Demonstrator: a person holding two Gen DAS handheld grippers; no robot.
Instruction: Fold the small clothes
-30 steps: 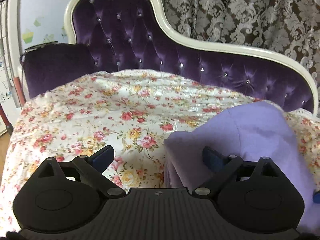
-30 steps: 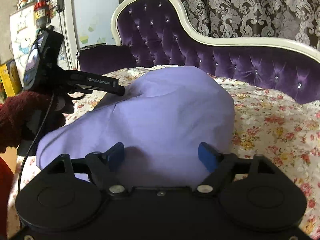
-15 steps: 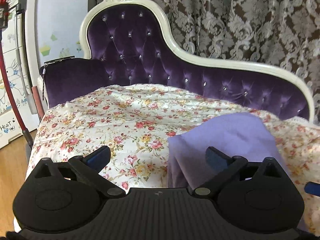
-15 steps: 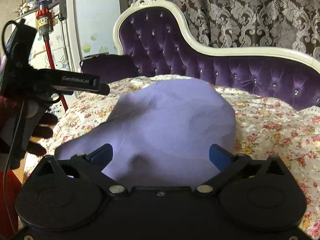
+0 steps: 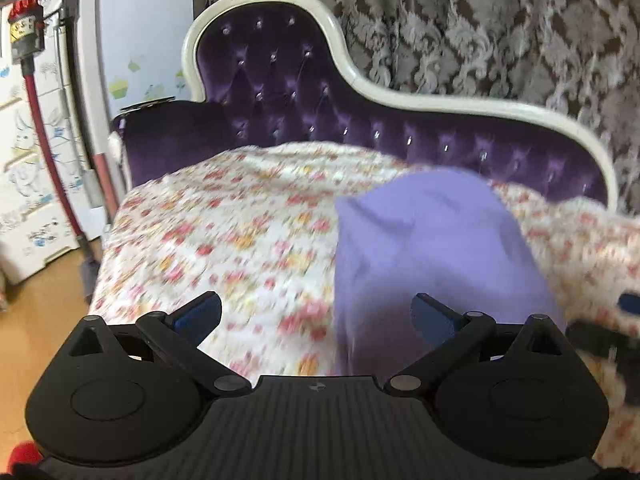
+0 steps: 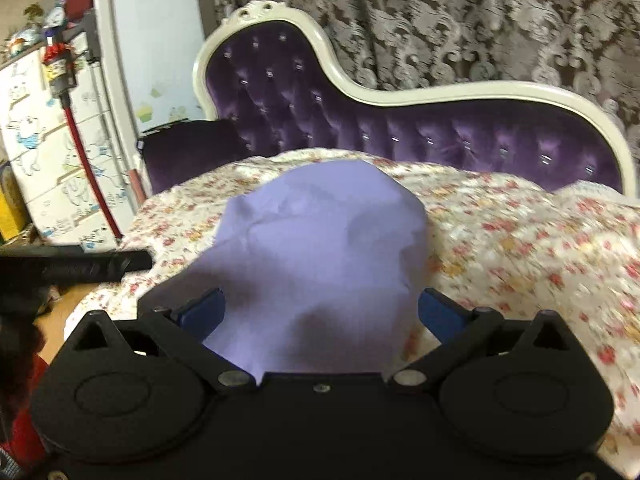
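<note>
Left gripper: the left gripper (image 5: 316,314) has its blue fingers (image 5: 198,314) spread wide and pinches nothing; only flowered bedspread (image 5: 224,240) and the near hem of cloth show between them.
Right gripper: the right gripper (image 6: 322,314) also stands fully spread, nothing pinched; the cloth fills the gap between its fingers (image 6: 438,312) without either pad pressing on it.
Cloth: a lilac garment (image 6: 320,248) lies loose on the bedspread, mounded rather than flat; whether a fold is already in it cannot be told.
Bearing from the left: the garment (image 5: 432,248) sits at one to two o'clock, its left edge running out toward twelve.
Bearing from the right: dead ahead at twelve o'clock, starting right at the fingers.
Long axis: it runs from the fingers away toward the purple tufted sofa back (image 6: 400,136).
Nearer hand: the right, by judgement; the left must swing toward three o'clock to reach an edge.
Beyond: patterned curtain (image 5: 480,32) at twelve, a red-handled vacuum (image 5: 36,92) at ten.
Change: a second ago both sets of fingers stood narrower; both grippers have pulled back and up, so the garment looks smaller and more floor shows at nine o'clock.
</note>
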